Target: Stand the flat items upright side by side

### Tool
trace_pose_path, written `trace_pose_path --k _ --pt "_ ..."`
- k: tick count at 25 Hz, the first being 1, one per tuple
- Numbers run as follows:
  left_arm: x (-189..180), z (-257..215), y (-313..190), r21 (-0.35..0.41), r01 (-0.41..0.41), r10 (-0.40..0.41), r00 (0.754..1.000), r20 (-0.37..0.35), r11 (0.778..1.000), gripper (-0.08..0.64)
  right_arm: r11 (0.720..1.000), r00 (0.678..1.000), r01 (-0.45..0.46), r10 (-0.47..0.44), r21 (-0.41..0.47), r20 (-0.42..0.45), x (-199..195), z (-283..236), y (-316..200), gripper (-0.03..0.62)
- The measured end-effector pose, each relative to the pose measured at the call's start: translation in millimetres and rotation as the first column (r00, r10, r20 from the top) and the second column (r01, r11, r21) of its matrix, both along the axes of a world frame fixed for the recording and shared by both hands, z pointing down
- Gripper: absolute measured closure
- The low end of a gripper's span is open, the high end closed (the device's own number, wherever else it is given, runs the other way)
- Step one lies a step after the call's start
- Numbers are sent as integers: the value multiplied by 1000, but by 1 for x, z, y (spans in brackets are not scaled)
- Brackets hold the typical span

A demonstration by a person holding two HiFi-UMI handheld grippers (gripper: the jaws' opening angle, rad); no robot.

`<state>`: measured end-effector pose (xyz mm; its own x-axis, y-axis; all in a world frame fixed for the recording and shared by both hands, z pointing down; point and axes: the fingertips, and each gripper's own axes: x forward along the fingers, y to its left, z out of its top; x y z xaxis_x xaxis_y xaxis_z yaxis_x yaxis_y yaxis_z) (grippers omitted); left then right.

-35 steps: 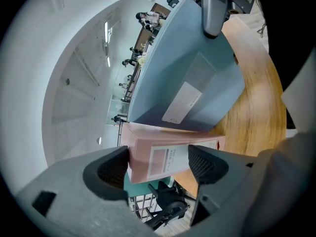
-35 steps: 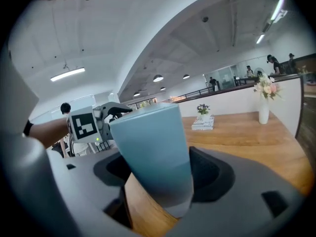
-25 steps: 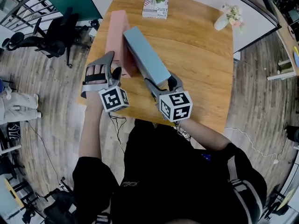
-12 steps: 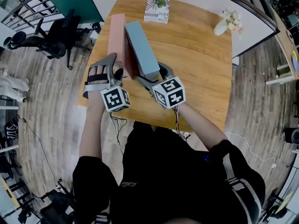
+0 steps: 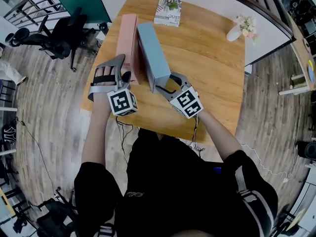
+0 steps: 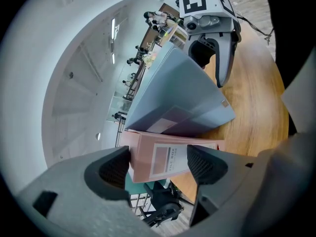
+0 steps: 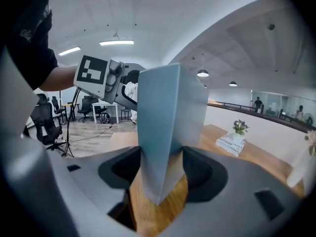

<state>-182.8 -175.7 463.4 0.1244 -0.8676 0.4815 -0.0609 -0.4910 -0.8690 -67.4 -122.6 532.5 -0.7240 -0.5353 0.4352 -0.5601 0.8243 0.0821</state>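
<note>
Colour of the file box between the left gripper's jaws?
The file box is pale pink; shows best in the left gripper view.

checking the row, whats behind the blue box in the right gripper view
Left of the blue box: a marker cube and the person's arm. Right of it: the table and a book stack. The pink box is covered by it, unseen here.

Both bare forearms reach forward, side by side. The left gripper (image 5: 123,69) points ahead, its jaws wide and pressed on the near end of a pink box (image 5: 126,36). The right gripper (image 5: 165,83) angles inward toward the left. Its jaws have just been closing and now clasp a blue box (image 5: 154,53).
</note>
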Motion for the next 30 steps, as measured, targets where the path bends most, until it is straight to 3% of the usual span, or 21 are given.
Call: trace_pose_path --k 10,30 --pt "5 0 -1 5 2 -2 1000 -9 1000 183 1000 1000 -14 14 3 14 -31 -6 -10 313" --pt "4 2 -3 19 17 -17 1000 -27 1000 183 997 996 -82 82 5 24 -54 -8 -51 311"
